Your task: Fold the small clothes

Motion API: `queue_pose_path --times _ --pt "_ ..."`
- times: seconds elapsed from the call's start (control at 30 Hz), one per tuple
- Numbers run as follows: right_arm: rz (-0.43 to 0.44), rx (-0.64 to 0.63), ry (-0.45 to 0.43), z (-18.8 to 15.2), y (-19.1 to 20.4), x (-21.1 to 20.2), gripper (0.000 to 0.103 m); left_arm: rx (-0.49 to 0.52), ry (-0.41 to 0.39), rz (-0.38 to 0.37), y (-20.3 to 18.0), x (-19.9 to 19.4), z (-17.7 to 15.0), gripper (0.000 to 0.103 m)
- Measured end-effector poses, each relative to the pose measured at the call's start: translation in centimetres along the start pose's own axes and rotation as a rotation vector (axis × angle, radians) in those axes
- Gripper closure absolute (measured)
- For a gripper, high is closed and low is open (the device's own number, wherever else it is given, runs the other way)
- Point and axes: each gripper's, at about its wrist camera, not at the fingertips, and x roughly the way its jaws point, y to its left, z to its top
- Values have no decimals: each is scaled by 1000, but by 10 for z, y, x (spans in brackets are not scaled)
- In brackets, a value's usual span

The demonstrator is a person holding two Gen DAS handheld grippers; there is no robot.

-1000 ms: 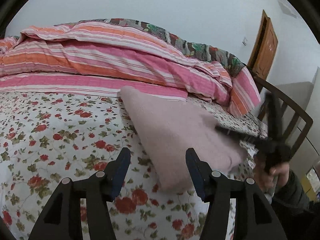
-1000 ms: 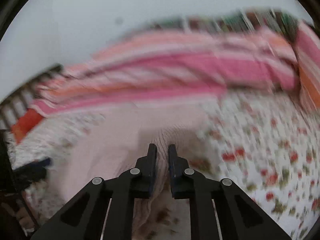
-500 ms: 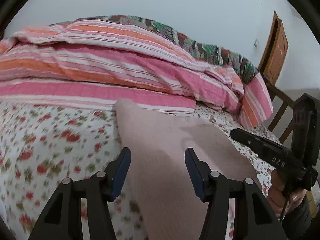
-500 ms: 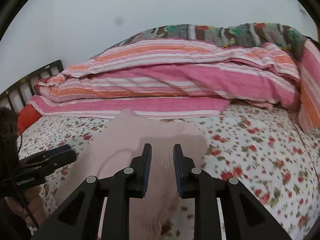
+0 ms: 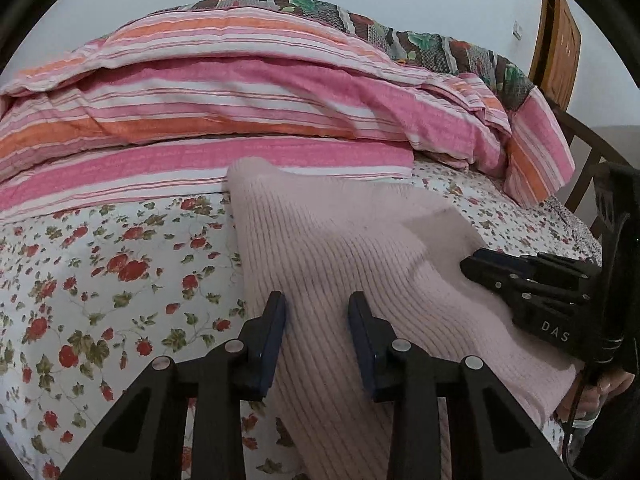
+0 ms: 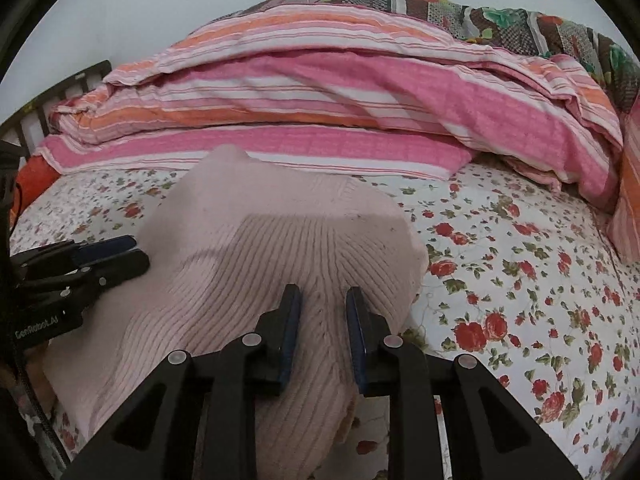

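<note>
Knitwear is the thing being worked on: a pale pink ribbed sweater (image 5: 340,264) lies on the flowered sheet (image 5: 100,272) of a bed, its far end reaching up to the edge of the striped pink and orange quilt (image 5: 240,120) piled along the back. It looks narrow and doubled over already, so the fold seems partly made, and both tools sit at its near end, probably to take hold for the next fold or to square the edges.

The left gripper (image 5: 316,312) hangs over the near left part of the sweater. Its jaws have just been closing and now stand partly apart, with ribbed fabric showing in the gap between them; the pads do not appear to pinch it yet. It seems placed there because the sweater's left edge runs right beside its left finger, a handy place to catch the hem.

The right gripper (image 6: 322,304) is over the near right part, close to the rounded right edge. Its jaws have just been opening and now stand a narrow way apart, knit visible between them but not clearly clamped. Each tool shows side-on in the other's view, tips resting on or just above the sweater; which one, I cannot tell.

A wooden door (image 5: 556,48) stands at the far right.
</note>
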Motion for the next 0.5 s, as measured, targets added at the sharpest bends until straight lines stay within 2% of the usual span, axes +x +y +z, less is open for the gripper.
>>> queue_pose_path --times 0.4,0.5 --pt "44 26 -22 -3 -7 -1 81 11 -25 5 -2 -1 0 70" --pt "38 26 -27 -3 -5 -2 80 -24 -28 -27 6 -3 3 64"
